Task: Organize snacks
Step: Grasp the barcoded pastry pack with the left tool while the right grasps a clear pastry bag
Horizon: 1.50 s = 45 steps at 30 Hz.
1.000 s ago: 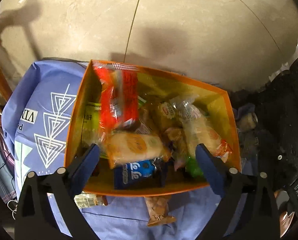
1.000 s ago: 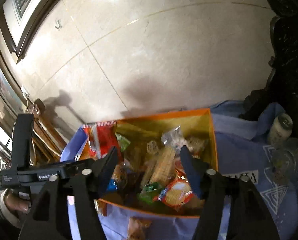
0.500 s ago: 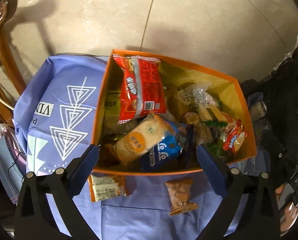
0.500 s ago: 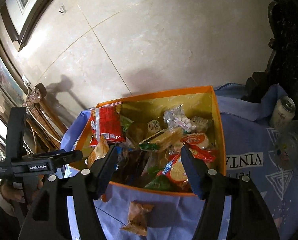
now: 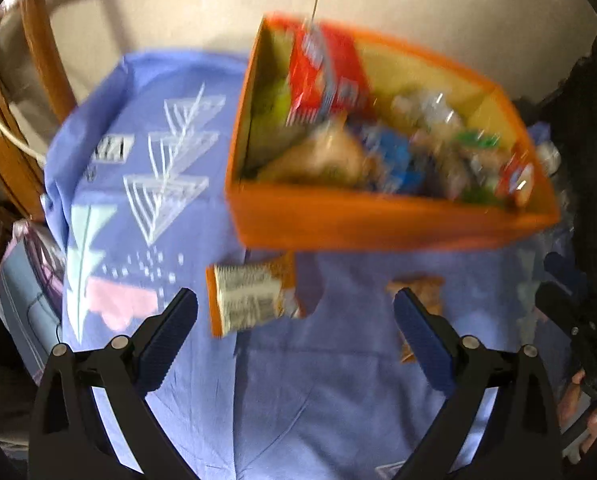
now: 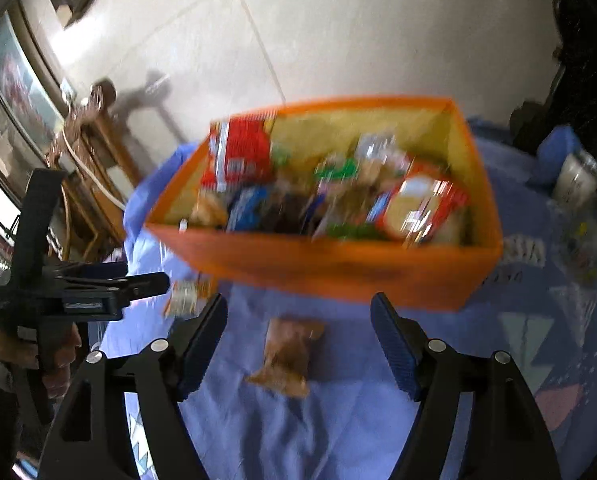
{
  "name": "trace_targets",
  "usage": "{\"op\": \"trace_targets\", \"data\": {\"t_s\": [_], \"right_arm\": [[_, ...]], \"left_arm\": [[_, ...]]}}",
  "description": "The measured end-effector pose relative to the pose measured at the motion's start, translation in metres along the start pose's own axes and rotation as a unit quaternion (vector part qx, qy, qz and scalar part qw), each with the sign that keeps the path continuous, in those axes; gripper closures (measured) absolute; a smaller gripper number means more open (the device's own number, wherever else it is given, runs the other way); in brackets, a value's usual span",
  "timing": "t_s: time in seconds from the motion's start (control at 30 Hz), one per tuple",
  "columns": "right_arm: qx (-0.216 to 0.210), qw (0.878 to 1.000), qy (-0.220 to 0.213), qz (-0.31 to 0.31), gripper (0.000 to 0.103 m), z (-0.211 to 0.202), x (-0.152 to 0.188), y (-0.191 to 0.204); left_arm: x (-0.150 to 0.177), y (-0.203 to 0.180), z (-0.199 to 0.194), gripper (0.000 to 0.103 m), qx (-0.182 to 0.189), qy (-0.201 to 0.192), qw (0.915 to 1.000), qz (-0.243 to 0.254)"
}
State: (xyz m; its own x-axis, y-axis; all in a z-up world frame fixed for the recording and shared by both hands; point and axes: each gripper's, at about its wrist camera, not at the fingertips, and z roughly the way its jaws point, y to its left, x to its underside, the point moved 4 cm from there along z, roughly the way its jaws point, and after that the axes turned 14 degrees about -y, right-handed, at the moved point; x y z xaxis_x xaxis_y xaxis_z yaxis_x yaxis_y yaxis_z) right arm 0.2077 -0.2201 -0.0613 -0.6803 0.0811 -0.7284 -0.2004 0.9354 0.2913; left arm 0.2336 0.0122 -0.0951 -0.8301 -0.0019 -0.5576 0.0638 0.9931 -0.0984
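An orange box [image 5: 370, 220] full of snack packets stands on a blue cloth; it also shows in the right wrist view [image 6: 338, 264]. A red packet [image 5: 322, 76] leans at its far left. An orange and white snack packet [image 5: 250, 300] lies on the cloth in front of the box, with a small brown packet [image 5: 418, 292] to its right. My left gripper [image 5: 296, 332] is open and empty, above the cloth near the orange and white packet. My right gripper [image 6: 298, 344] is open and empty, with the brown packet [image 6: 288, 356] between its fingers. Both views are blurred.
The blue cloth [image 5: 298, 400] with white triangle prints covers the table. A pale can [image 6: 574, 176] stands at the far right of the cloth. Wooden chairs [image 6: 86, 152] stand at the left on a tiled floor. The left gripper shows in the right wrist view [image 6: 78, 292].
Both grippers have pulled back from over the box toward the near side of the cloth. The two loose packets now lie between and ahead of the fingers. Both stay open.
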Motion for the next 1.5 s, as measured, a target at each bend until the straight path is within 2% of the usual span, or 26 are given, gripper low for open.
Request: {"op": "trace_targets", "data": {"t_s": [0.23, 0.4, 0.77, 0.97, 1.03, 1.07, 1.1, 1.4, 1.5], "right_arm": [[0.001, 0.999, 0.053, 0.005, 0.028, 0.032, 0.035, 0.007], [0.009, 0.997, 0.082, 0.004, 0.028, 0.056, 0.056, 0.011], [0.038, 0.992, 0.118, -0.027, 0.028, 0.092, 0.083, 0.024], [0.049, 0.99, 0.117, -0.059, 0.03, 0.094, 0.086, 0.033], [0.057, 0.989, 0.115, -0.068, 0.042, 0.095, 0.086, 0.036], [0.06, 0.989, 0.115, -0.069, 0.053, 0.097, 0.084, 0.036], [0.058, 0.989, 0.116, -0.065, 0.057, 0.097, 0.082, 0.035], [0.053, 0.99, 0.128, -0.038, 0.06, 0.096, 0.081, 0.025], [0.053, 0.99, 0.129, -0.028, 0.06, 0.092, 0.079, 0.019]], "left_arm": [[0.019, 0.013, 0.031, 0.007, -0.012, 0.028, 0.9995, -0.003], [0.021, 0.018, 0.053, 0.007, -0.017, 0.043, 0.9985, -0.029], [0.034, 0.019, 0.088, 0.007, -0.039, 0.074, 0.9958, -0.037], [0.039, 0.022, 0.094, 0.009, -0.047, 0.076, 0.9955, -0.032], [0.038, 0.022, 0.095, 0.014, -0.057, 0.074, 0.9953, -0.026], [0.037, 0.023, 0.095, 0.016, -0.061, 0.073, 0.9952, -0.023], [0.037, 0.024, 0.093, 0.019, -0.064, 0.072, 0.9952, -0.02], [0.037, 0.031, 0.082, 0.037, -0.068, 0.065, 0.9952, -0.025], [0.039, 0.033, 0.076, 0.041, -0.067, 0.065, 0.9953, -0.027]]}}
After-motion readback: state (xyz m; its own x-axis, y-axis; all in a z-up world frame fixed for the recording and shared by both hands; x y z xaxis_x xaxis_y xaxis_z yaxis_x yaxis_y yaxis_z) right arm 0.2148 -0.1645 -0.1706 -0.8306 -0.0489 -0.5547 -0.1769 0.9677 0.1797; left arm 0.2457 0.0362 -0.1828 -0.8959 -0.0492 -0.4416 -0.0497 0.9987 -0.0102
